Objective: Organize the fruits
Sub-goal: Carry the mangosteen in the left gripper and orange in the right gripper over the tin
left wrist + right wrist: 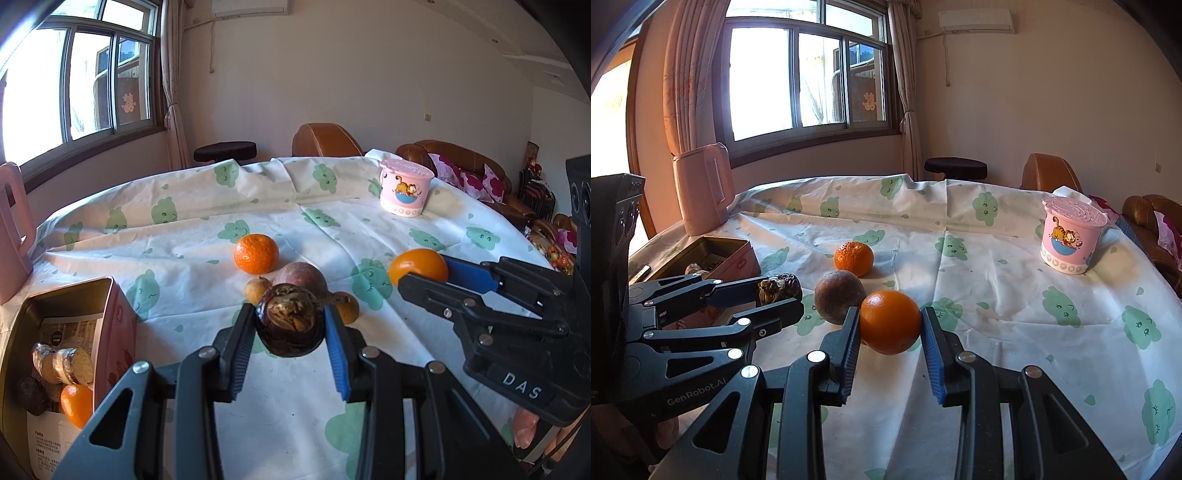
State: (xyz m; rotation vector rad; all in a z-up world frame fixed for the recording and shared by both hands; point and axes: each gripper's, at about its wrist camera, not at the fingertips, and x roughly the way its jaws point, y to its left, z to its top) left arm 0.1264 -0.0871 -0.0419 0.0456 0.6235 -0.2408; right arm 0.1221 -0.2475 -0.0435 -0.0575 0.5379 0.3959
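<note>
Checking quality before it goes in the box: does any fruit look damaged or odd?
Yes: the dark purple round fruit clamped in the left tongs has a split, shrivelled top showing brownish insides. The smooth orange in the right tongs looks intact.

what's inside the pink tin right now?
In the pink tin: a printed leaflet, foil-wrapped round biscuits, one orange and a dark fruit. Whatever is under them is covered.
</note>
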